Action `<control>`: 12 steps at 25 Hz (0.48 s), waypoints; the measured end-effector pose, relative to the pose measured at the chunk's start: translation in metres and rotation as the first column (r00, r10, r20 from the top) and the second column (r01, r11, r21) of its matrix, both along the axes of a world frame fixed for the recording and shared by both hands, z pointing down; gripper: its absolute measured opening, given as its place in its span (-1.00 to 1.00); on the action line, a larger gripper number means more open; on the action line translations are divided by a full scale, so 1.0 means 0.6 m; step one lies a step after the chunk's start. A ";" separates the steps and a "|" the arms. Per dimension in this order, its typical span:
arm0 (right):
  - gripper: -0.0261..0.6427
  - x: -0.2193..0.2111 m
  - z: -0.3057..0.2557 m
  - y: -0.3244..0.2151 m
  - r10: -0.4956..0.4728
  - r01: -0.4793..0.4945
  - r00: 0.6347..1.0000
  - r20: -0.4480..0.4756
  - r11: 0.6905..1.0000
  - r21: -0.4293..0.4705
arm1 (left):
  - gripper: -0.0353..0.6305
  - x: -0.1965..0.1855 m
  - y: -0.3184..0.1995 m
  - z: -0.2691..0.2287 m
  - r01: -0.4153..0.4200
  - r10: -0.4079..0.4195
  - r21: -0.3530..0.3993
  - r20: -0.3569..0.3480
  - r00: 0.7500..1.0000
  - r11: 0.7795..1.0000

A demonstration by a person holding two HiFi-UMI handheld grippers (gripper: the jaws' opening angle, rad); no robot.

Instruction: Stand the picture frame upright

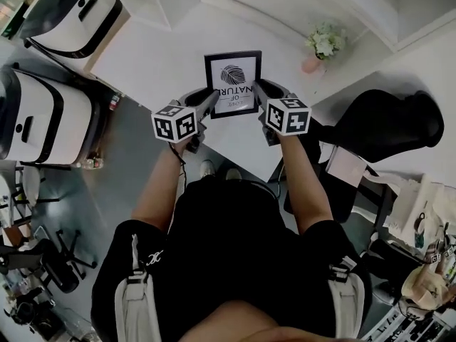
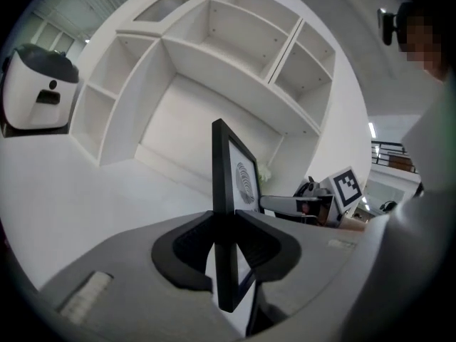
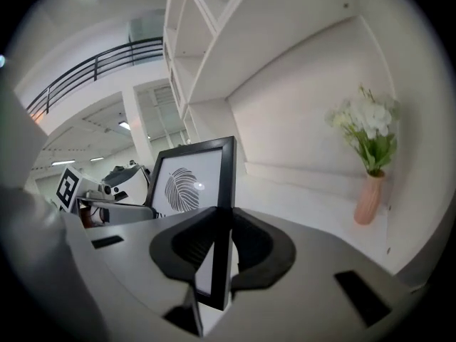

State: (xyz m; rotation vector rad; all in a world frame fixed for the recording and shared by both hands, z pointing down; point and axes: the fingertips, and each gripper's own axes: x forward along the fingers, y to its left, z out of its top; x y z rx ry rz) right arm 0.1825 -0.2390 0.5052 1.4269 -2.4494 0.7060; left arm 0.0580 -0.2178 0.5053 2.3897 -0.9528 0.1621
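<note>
The black picture frame [image 1: 233, 84], with a leaf print on white, is held between both grippers over the white table [image 1: 157, 55], its face turned toward the head camera. My left gripper [image 1: 211, 100] is shut on the frame's left edge [image 2: 225, 191], which runs straight between its pads [image 2: 191, 242]. My right gripper [image 1: 259, 91] is shut on the right edge [image 3: 226, 184] in the same way. Each gripper shows in the other's view: the right gripper [image 2: 313, 205] and the left gripper [image 3: 107, 191]. Whether the frame's bottom edge touches the table I cannot tell.
A pink vase of white flowers [image 1: 322, 47] stands on the table to the right of the frame, also in the right gripper view [image 3: 370, 184]. White open shelving [image 2: 214, 55] rises behind the table. A black chair [image 1: 388, 123] sits at the right, white machines [image 1: 43, 112] at the left.
</note>
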 end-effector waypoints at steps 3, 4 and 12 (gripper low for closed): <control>-0.71 -0.021 -0.073 -0.001 -0.001 0.004 1.000 -0.019 0.991 0.132 | -0.59 -0.020 0.001 -0.064 0.009 -0.008 0.117 -0.007 1.000 0.993; -0.71 -0.028 -0.095 0.000 -0.001 0.005 1.000 -0.026 0.985 0.174 | -0.59 -0.028 0.003 -0.085 0.014 -0.015 0.162 0.000 1.000 0.987; -0.71 -0.076 -0.198 0.028 -0.025 0.033 0.999 -0.029 0.939 0.342 | -0.58 -0.076 0.032 -0.184 0.064 -0.083 0.359 0.037 0.996 0.931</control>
